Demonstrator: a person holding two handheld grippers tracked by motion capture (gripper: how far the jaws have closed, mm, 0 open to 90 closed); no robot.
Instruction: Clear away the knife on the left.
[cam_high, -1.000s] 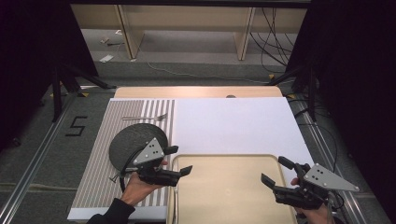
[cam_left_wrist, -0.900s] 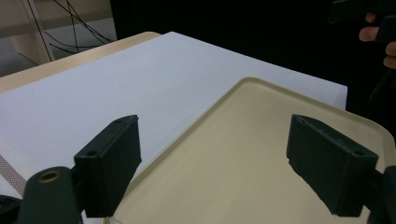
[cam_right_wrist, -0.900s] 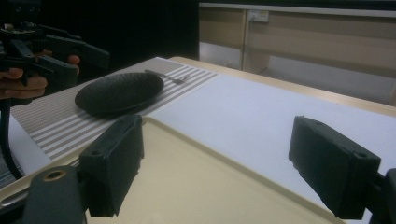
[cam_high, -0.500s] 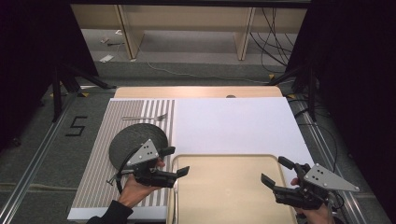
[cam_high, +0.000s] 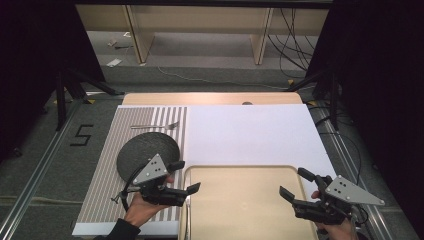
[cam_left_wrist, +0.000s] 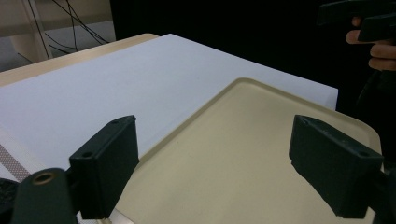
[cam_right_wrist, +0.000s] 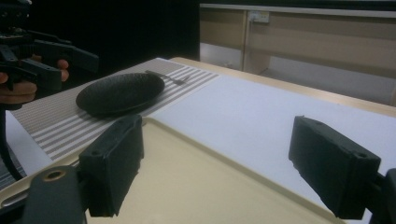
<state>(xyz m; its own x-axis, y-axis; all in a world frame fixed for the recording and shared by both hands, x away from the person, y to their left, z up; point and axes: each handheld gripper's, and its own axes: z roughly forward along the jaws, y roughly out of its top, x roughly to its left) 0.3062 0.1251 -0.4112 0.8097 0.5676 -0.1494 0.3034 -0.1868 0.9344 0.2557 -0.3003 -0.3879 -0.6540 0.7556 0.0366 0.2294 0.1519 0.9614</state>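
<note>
Our left gripper has drifted nearer and a little to the right since a second ago: it was over the near edge of the dark plate and now hangs just off that edge, at the left rim of the beige tray. Its jaws stand wide and hold nothing. Our right gripper has barely shifted; it hovers over the tray's right near corner, jaws also wide and empty.

We judge that no grasp has begun. With the left gripper now beside the tray's left rim and the right at its other side, we look to be lining up on the tray, not the plate.

By our count: one tray, bare, at the near middle of the white mat; one plate on the striped placemat at the left; one fork lying just beyond the plate; two grippers.
</note>
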